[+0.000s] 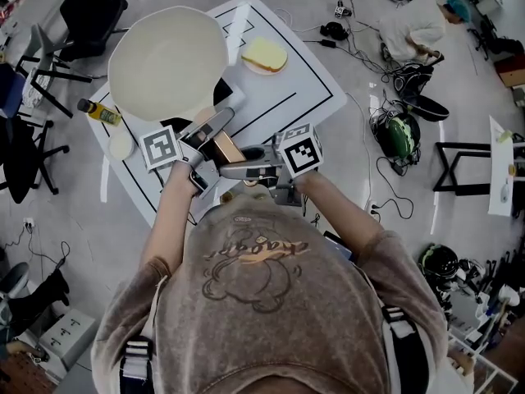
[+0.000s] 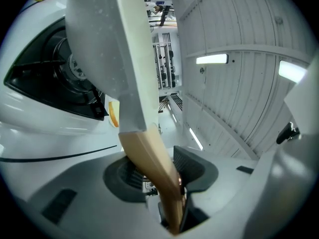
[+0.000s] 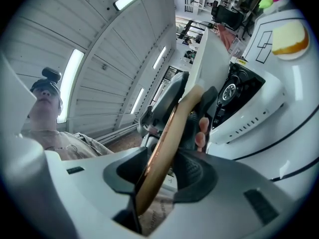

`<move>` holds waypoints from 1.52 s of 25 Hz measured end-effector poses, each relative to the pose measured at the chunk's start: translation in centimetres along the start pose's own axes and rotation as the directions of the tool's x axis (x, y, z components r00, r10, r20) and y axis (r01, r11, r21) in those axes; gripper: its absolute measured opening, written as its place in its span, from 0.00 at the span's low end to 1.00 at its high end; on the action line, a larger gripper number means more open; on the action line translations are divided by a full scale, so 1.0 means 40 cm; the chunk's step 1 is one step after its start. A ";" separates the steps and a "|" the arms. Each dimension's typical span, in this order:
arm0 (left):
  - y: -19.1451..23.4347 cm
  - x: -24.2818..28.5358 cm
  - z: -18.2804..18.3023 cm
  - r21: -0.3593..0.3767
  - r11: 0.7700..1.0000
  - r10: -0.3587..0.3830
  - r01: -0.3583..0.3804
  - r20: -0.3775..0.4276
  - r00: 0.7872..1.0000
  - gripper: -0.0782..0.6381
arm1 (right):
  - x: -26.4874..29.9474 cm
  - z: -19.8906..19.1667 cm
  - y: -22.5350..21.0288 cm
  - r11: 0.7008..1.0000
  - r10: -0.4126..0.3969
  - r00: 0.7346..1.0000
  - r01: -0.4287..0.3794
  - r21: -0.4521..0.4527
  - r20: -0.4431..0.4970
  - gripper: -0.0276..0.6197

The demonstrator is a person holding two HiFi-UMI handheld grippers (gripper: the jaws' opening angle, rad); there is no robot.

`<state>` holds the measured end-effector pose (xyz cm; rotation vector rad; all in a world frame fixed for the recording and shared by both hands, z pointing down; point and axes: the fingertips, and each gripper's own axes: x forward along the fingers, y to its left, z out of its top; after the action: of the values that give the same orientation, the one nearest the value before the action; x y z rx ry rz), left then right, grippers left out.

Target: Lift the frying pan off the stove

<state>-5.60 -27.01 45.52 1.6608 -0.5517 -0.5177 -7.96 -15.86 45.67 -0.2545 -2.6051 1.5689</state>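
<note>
Two hand-held grippers meet on one handle. The left gripper (image 1: 212,128) (image 2: 159,171) has its jaws clamped on the tan wooden handle (image 1: 225,148) (image 2: 149,158) of a round, cream-coloured frying pan (image 1: 168,62) (image 2: 107,44). The right gripper (image 1: 246,164) (image 3: 164,168) is closed on the same handle (image 3: 167,143), nearer the person, so the two grips sit just beside each other.

Beyond the jaws, the frying pan (image 3: 212,54) is held up over the black stove (image 1: 220,95) (image 2: 50,78) (image 3: 239,91), and the left gripper view shows the pan's pale underside apart from the burner. From the head view the pan covers most of the stove.

The stove stands on a white table marked with black lines (image 1: 287,89). Farther back on the table lies a slice of pale yellow bread on a small plate (image 1: 264,54) (image 3: 289,38). A yellow bottle with a dark cap (image 1: 100,111) lies at the table's left edge.
</note>
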 end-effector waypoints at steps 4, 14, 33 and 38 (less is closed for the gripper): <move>-0.024 -0.004 -0.005 0.016 1.000 -0.001 0.001 -0.013 1.000 0.35 | 0.007 0.003 0.026 1.000 0.004 1.000 -0.003 -0.023 0.025 0.29; -0.078 0.021 -0.070 0.056 0.998 -0.012 0.019 -0.124 0.992 0.35 | -0.019 -0.013 0.081 0.998 -0.038 0.991 0.044 -0.044 0.130 0.29; -0.126 0.189 -0.331 0.048 0.994 -0.068 0.099 -0.447 0.892 0.35 | -0.213 -0.092 0.138 0.978 -0.182 0.893 0.208 -0.021 0.412 0.29; -0.129 0.225 -0.404 0.044 0.992 -0.077 0.118 -0.527 0.846 0.35 | -0.262 -0.119 0.148 0.968 -0.218 0.851 0.252 -0.006 0.477 0.30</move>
<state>11.78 -19.36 42.60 1.8146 -0.0801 -0.0953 3.65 -10.98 42.77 0.4976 -2.8934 1.6156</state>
